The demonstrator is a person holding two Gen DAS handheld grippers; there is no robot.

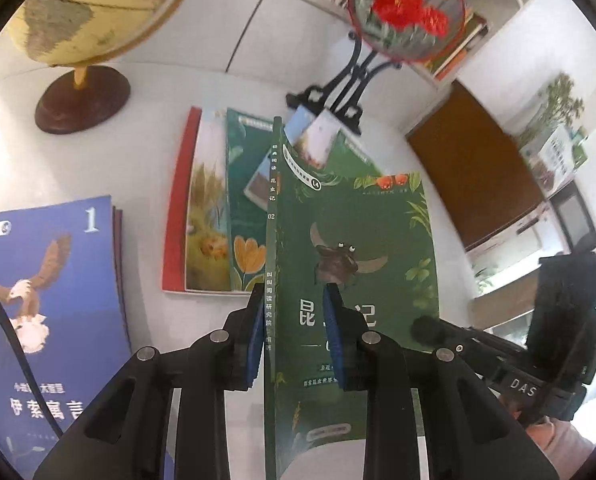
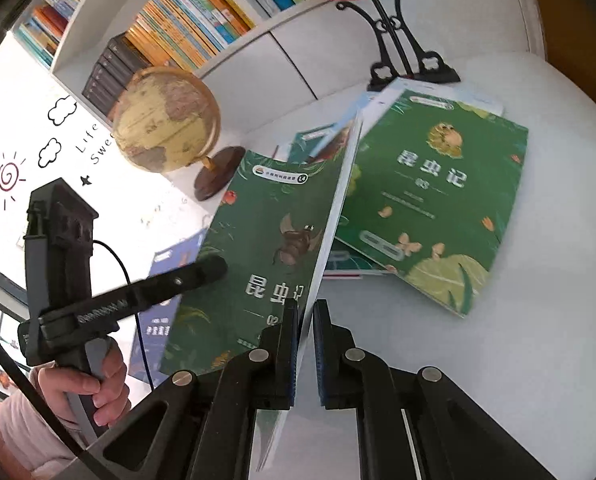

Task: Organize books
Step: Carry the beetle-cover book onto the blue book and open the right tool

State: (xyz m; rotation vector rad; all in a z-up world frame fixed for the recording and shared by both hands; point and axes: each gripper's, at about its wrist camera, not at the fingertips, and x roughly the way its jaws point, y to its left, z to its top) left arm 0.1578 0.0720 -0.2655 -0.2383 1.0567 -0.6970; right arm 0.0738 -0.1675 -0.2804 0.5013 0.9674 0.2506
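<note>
Two tools grip one book (image 1: 350, 264), the green beetle volume, and I hold it on edge above the worktop (image 1: 145, 160) so it can be carried off without dragging over the scattered pile. My left tool (image 1: 293, 320) is clenched over the spine edge, one blue pad on the front cover and the other behind the spine; that end is stiff, so it takes the weight. My right tool (image 2: 306, 320) pinches the opposite page edge, its pads drawn close on the thin block of pages, which I judge keeps the cover from flapping open.

At 12 o'clock from the book in the left view lie more books: a red-edged one (image 1: 177, 208) and a green one (image 1: 245, 184) overlapping it. At 9 o'clock sits a blue eagle book (image 1: 53, 300). A globe (image 1: 97, 12) stands at 11 o'clock, a fan stand (image 1: 338, 96) at 1 o'clock. In the right view a twin green volume (image 2: 438, 200) lies flat at 2 o'clock, still unsorted.
</note>
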